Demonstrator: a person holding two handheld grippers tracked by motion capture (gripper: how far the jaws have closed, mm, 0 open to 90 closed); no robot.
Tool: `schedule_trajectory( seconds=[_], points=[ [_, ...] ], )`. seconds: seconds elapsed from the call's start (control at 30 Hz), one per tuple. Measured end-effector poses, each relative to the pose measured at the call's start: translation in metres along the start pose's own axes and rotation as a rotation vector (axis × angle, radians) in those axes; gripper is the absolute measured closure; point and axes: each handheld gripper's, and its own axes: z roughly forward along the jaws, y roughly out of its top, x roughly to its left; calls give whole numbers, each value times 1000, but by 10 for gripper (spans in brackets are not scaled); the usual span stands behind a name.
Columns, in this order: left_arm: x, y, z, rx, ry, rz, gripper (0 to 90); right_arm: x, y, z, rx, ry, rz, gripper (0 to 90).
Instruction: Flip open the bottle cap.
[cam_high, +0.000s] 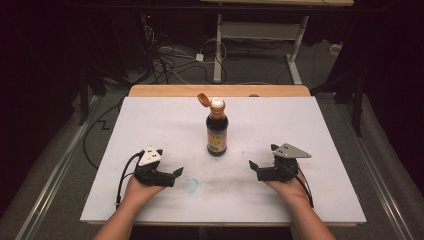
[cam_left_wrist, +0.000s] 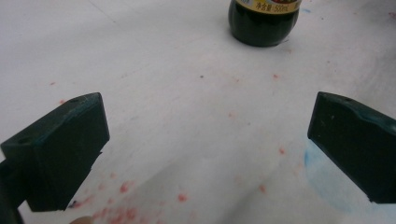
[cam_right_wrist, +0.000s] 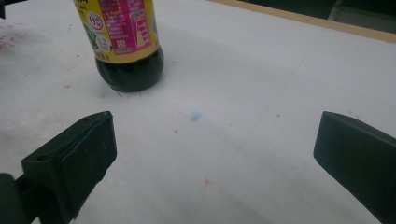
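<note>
I see one dark bottle (cam_high: 217, 131) upright on the counter (cam_high: 150, 120), its single orange cap (cam_high: 202, 99) flipped open. My two tongs, left (cam_high: 176, 174) and right (cam_high: 254, 166), rest either side of it, both spread wide and pinching nothing.

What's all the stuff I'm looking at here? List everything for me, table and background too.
bottle: one, dark with a yellow label, upright at the middle of the board
cap: one, orange, flipped open at the bottle's top
white board: one, white with faint red specks and a blue smudge, covering the table
wooden table: one, light wood, its edge showing past the board's far side
white frame: one, on the floor beyond the table
cables: several, dark and white, on the floor behind
left gripper: one, black, jaws open, left of the bottle
right gripper: one, black, jaws open, right of the bottle
</note>
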Motion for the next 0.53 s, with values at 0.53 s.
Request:
schedule_trajectory(
  seconds=[0.53],
  points=[
    [3, -6, -28, -40, 14, -1, 0, -3, -20, -31, -37, -47, 4, 4]
  ],
)
